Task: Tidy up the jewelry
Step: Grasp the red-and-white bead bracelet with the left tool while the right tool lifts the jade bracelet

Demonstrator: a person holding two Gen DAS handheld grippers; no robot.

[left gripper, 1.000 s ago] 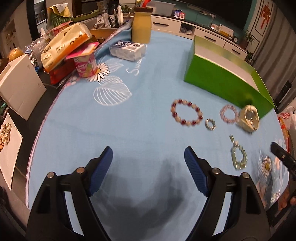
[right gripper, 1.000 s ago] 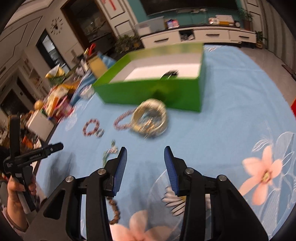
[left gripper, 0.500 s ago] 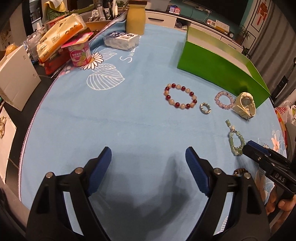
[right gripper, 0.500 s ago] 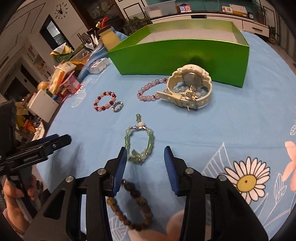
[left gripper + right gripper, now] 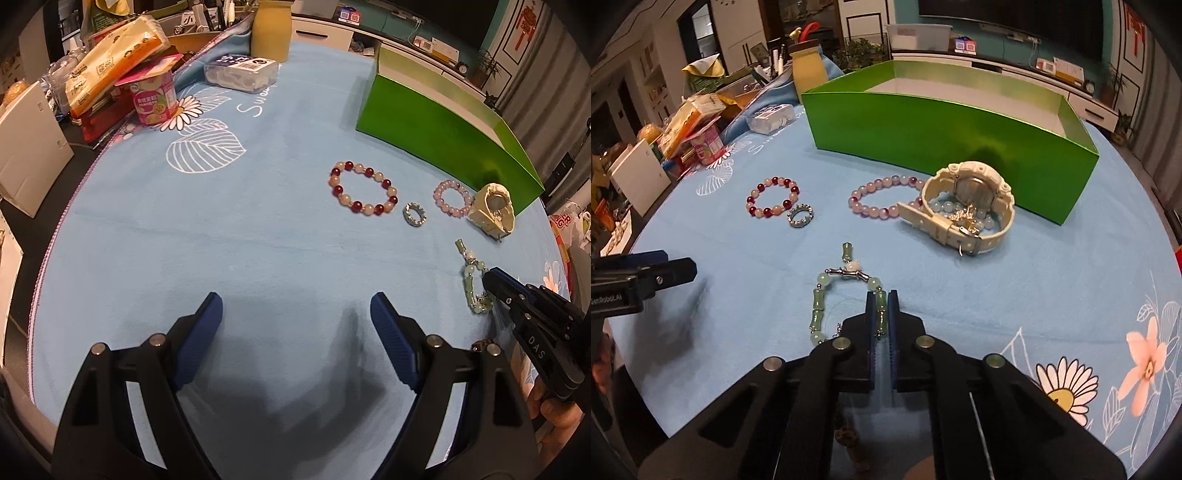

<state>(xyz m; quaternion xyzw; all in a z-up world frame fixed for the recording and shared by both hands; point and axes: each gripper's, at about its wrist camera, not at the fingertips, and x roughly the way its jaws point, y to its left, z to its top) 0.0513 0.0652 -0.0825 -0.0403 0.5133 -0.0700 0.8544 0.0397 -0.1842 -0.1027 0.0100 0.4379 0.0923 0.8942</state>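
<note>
My right gripper (image 5: 881, 295) is shut on the right side of a green jade bracelet (image 5: 817, 310) lying on the blue tablecloth; it also shows in the left wrist view (image 5: 469, 284). My left gripper (image 5: 295, 306) is open and empty over bare cloth. Beyond lie a red-and-white bead bracelet (image 5: 772, 197), a small silver ring (image 5: 800, 215), a pink bead bracelet (image 5: 875, 199) and a cream watch (image 5: 967, 206) with small jewelry inside it. An open green box (image 5: 945, 129) stands behind them. A brown bead bracelet (image 5: 849, 439) lies partly hidden under my right gripper.
Clutter lines the table's far left edge: a pink cup (image 5: 155, 98), snack packets (image 5: 114, 62), a clear plastic case (image 5: 242, 72), a yellow bottle (image 5: 270, 29) and a white box (image 5: 26, 147). The table edge curves close on the left.
My right gripper moved forward and down and closed on the green jade bracelet. My left gripper stayed open and shifted only slightly.
</note>
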